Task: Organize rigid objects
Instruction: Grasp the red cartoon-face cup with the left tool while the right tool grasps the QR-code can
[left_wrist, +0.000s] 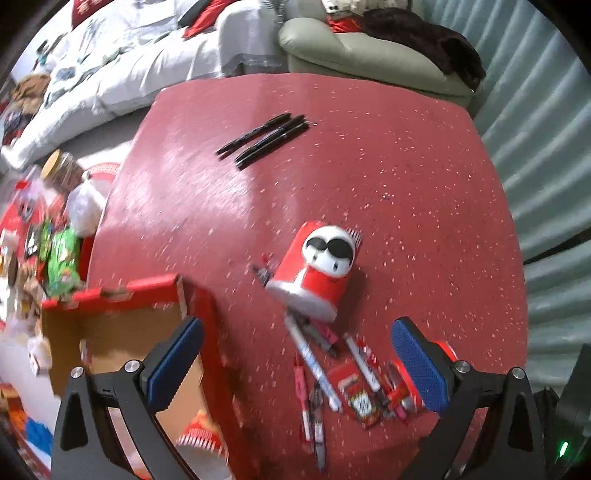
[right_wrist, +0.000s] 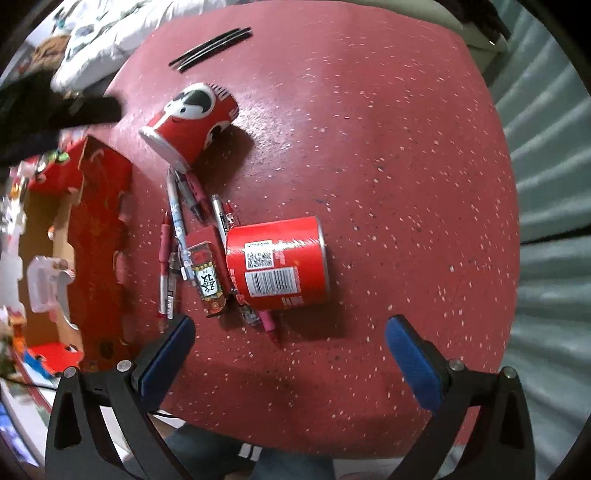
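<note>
A red cup with a cartoon face (left_wrist: 317, 271) (right_wrist: 192, 125) lies on its side on the red speckled table (left_wrist: 406, 177) (right_wrist: 388, 155). A red can with a barcode (right_wrist: 279, 264) lies on its side nearer me, partly hidden behind my left gripper's right finger (left_wrist: 419, 369). Several pens (left_wrist: 314, 365) (right_wrist: 173, 229) and a small red card pack (left_wrist: 356, 395) (right_wrist: 205, 273) lie scattered between them. Three black pens (left_wrist: 266, 138) (right_wrist: 210, 48) rest at the far side. My left gripper (left_wrist: 295, 369) is open above the pens. My right gripper (right_wrist: 288, 365) is open just short of the can.
An open red cardboard box (left_wrist: 122, 332) (right_wrist: 99, 236) sits at the table's left edge with packaging inside. Snack bags and a jar (left_wrist: 61, 171) crowd the floor on the left. A bed (left_wrist: 122, 62) and a green armchair (left_wrist: 369, 55) stand beyond the table.
</note>
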